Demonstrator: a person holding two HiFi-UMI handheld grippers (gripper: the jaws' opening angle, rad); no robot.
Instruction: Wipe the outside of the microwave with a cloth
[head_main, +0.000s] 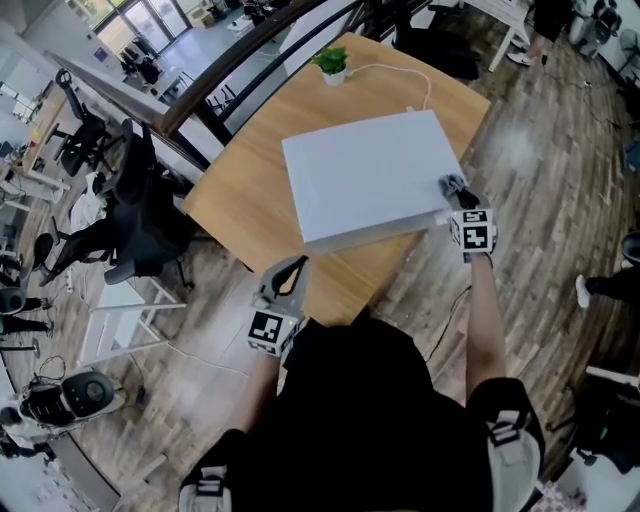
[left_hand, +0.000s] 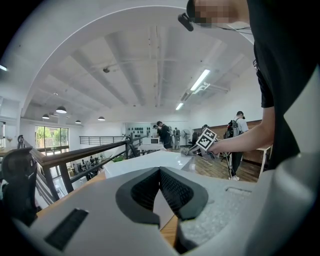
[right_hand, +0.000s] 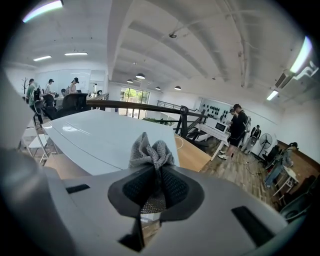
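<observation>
A white microwave (head_main: 365, 175) stands on the wooden table (head_main: 250, 170), seen from above. My right gripper (head_main: 455, 195) is shut on a bunched grey cloth (head_main: 452, 186) at the microwave's near right top corner. In the right gripper view the cloth (right_hand: 150, 152) sticks out past the jaws of that gripper (right_hand: 159, 172), against the microwave's white top (right_hand: 100, 137). My left gripper (head_main: 288, 276) hovers at the table's near edge, below the microwave's front, apart from it. In its own view the left gripper (left_hand: 160, 172) has its jaws together with nothing between them, and the microwave (left_hand: 150, 161) lies just ahead.
A small potted plant (head_main: 332, 63) and a white cable (head_main: 400, 72) sit at the table's far end. A dark railing (head_main: 250, 50) runs along the table's left side. A black office chair (head_main: 140, 220) and a white rack (head_main: 125, 320) stand on the floor at left.
</observation>
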